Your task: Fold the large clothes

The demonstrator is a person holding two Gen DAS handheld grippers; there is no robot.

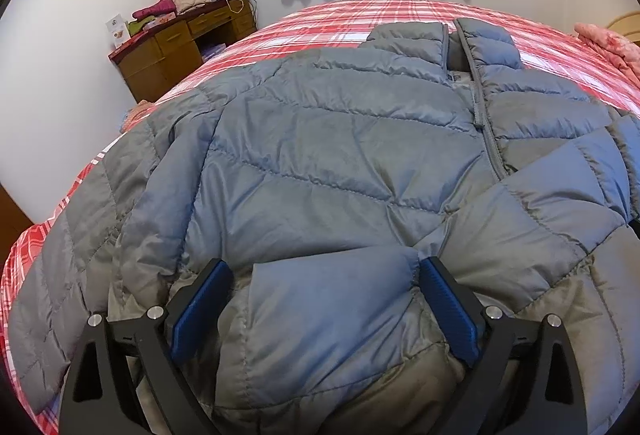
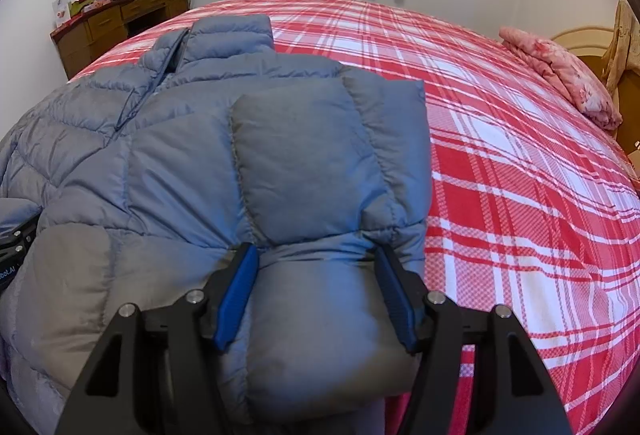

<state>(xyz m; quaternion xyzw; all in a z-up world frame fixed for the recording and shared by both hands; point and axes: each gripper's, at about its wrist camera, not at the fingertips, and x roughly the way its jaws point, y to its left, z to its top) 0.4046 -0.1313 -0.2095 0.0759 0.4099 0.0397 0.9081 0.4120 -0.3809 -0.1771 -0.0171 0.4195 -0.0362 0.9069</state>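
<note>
jacket (image 1: 320, 155): quilted, slight sheen | bedsheet (image 2: 500, 155): matt woven cloth | desk (image 1: 160, 51): wood

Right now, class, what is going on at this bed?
A person with a handheld gripper in each hand is folding a grey-blue puffer jacket spread on a bed with a red plaid bedspread. The right gripper has its jaws pressed into a bunched fold at the jacket's edge. The left gripper straddles the padded hem with its jaws wide and not gripping. One sleeve is already folded across the front.
</note>
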